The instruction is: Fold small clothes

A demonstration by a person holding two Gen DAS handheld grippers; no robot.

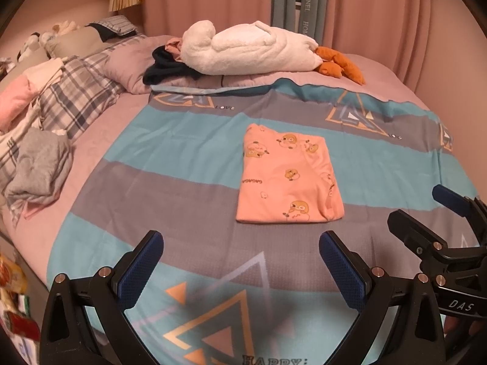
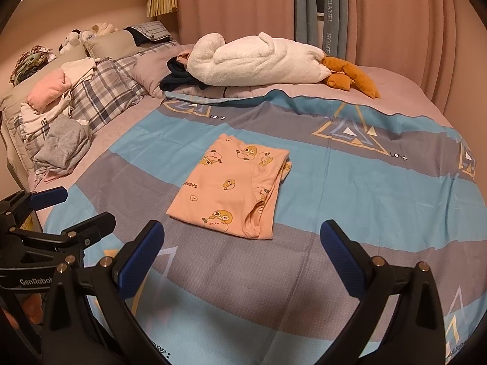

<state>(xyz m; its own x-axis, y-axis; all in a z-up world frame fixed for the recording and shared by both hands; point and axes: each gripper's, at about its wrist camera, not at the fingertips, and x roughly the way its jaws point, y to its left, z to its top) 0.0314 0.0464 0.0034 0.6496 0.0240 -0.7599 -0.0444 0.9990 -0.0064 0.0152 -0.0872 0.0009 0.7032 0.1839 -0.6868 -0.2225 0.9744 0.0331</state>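
At the far left, a heap of soft goods lies against the headboard end of the bed [image 2: 395, 91]: a plaid pillow [image 2: 103, 91] in grey and white checks, a rolled pink cloth [image 2: 48, 89], and a crumpled grey knit garment [image 2: 65, 144] on the mauve sheet. The left claw [image 1: 240, 267] is held low at the near edge, its two black plastic arms spread wide apart, the blue cross-hatched pads facing each other with nothing between them. Across the middle of the bed lies a flat woven cover [image 1: 188, 140] in broad teal and grey bands, printed with orange-outlined triangles and small lettering; it is mostly smooth, with shallow creases. The pink garment [image 1: 289, 176] rests on this cover near the centre, well apart from both claws. It is a thin, soft knit printed with yellow cartoon figures, folded into a tidy rectangle; its layered edges show along the right side and near right corner. Beyond it, at the far side of the bed, a white fleecy plush toy [image 1: 252, 48] with orange feet lies across a dark bundle of cloth [image 1: 167, 67]. The right claw [image 2: 242, 252] is likewise spread wide and grips nothing, its blue textured pads clear of the fabric. Pleated pink curtains [image 2: 395, 15] close off the far wall, with a grey-blue lettered panel [image 2: 328, 9] between them.
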